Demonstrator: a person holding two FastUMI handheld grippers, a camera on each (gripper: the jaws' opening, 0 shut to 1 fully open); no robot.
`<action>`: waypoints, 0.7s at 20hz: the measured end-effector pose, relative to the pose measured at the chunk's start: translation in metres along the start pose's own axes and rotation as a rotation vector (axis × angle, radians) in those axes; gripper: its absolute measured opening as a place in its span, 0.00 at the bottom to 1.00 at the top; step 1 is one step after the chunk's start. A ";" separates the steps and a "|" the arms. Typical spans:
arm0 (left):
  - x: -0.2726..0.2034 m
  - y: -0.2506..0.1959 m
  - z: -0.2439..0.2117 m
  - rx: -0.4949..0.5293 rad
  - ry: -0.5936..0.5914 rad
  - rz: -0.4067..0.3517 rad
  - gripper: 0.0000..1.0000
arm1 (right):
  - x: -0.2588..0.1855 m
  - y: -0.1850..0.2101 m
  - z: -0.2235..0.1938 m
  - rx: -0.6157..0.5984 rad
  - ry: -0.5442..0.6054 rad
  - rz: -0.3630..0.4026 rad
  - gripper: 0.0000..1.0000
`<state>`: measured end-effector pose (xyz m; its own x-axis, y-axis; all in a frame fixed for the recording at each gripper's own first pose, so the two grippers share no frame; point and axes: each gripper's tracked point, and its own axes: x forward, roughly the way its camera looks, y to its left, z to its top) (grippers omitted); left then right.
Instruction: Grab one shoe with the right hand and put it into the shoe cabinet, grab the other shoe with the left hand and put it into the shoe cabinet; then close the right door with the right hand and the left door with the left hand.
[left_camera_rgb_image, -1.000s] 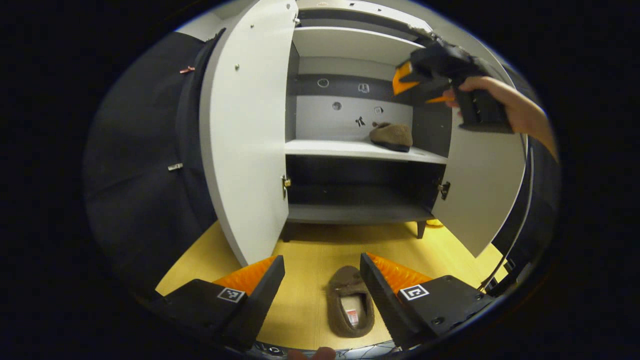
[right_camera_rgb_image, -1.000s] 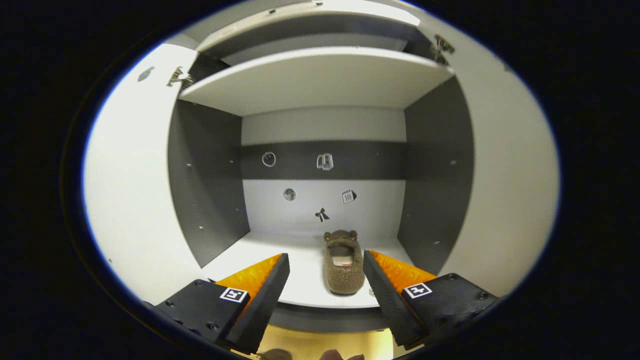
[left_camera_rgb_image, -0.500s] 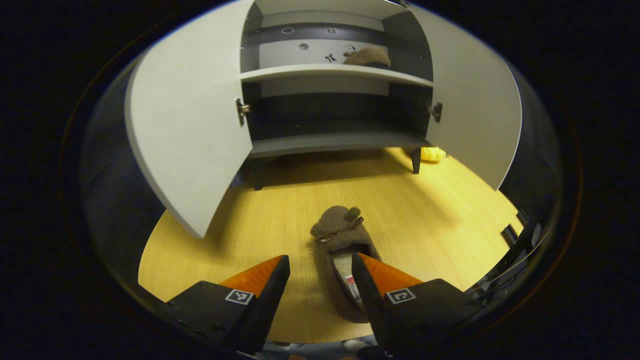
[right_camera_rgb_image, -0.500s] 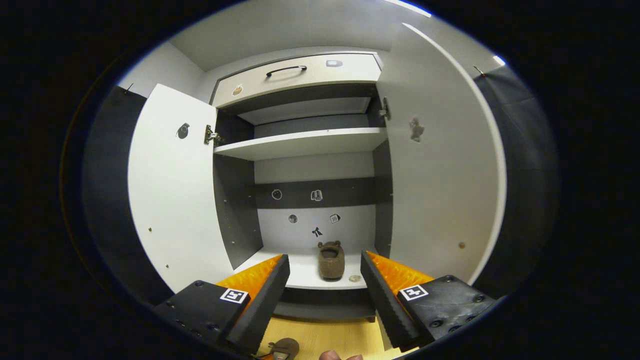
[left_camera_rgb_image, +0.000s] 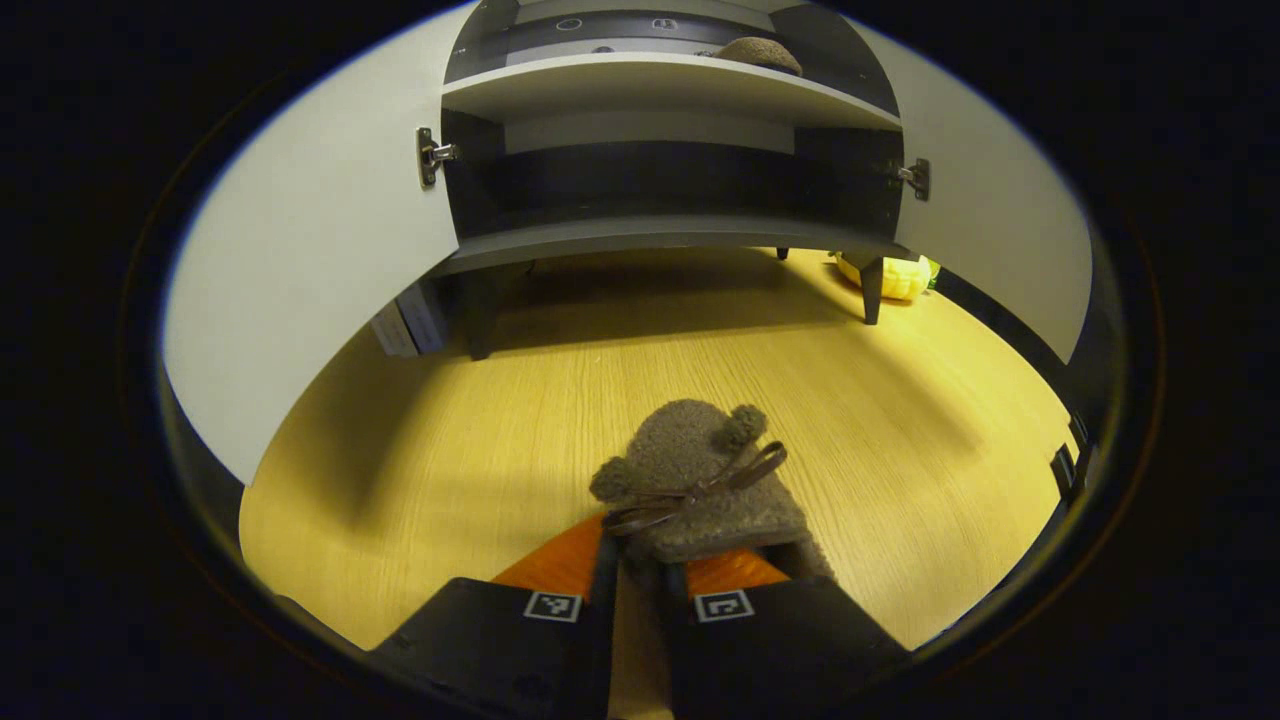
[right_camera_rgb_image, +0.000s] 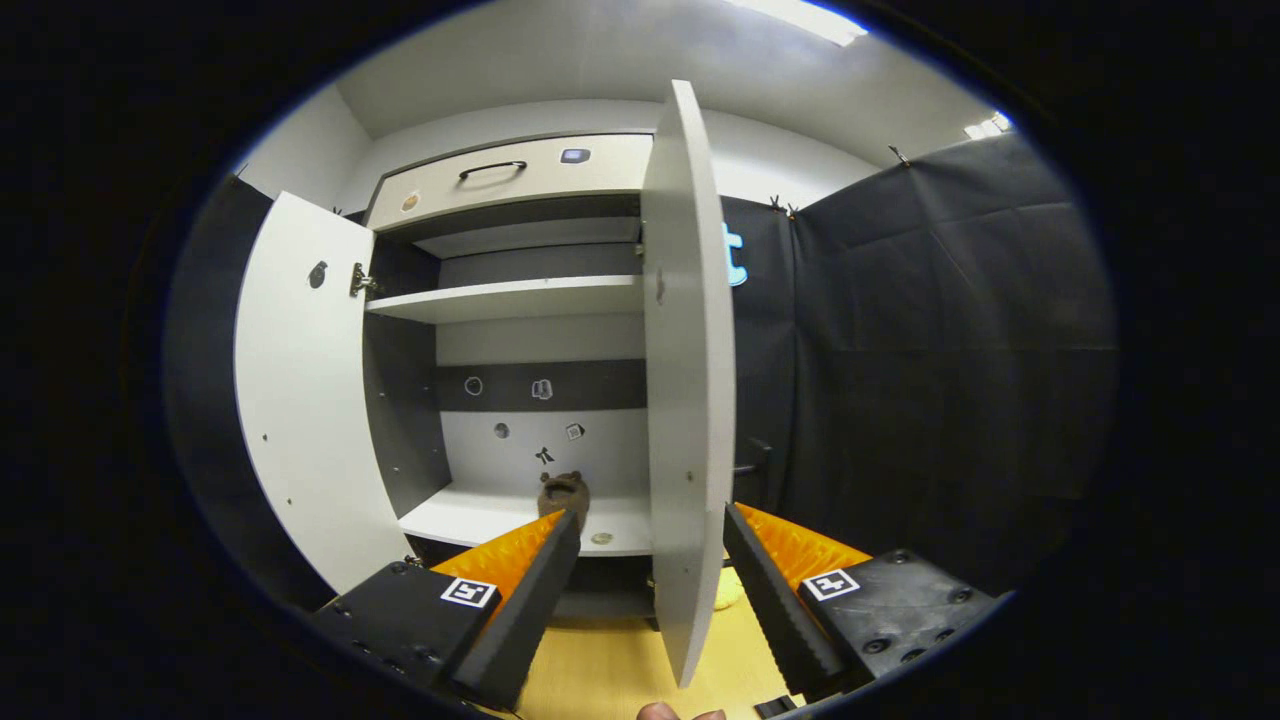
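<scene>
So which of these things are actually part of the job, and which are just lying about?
Part of the job:
- brown slipper on the floor, pinched by the left gripper
- second slipper on the shelf
- shoe cabinet
- right door, left door
- right gripper, open

Just lying about:
- yellow object by the cabinet leg
- drawer on top

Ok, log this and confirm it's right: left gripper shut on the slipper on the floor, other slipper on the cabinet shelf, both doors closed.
Not right about the doors: the right gripper view shows the left door and right door both open. The rest holds: the left gripper is shut on the floor slipper, and the other slipper sits on the cabinet shelf.
</scene>
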<state>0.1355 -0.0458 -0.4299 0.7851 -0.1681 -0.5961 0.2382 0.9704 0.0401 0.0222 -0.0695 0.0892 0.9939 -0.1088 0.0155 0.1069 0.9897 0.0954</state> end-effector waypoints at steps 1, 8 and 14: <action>-0.003 0.003 0.005 0.012 -0.001 0.022 0.23 | -0.001 -0.010 0.000 0.003 0.002 -0.011 0.97; -0.067 -0.003 0.101 0.007 -0.139 -0.006 0.06 | 0.006 -0.037 0.004 0.034 0.010 -0.029 0.97; -0.141 0.006 0.205 -0.143 -0.220 -0.015 0.05 | 0.013 -0.032 0.015 0.028 -0.015 -0.013 0.97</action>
<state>0.1434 -0.0515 -0.1817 0.8914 -0.2010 -0.4063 0.1796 0.9796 -0.0906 0.0316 -0.1045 0.1012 0.9920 -0.1231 0.0288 0.1187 0.9852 0.1237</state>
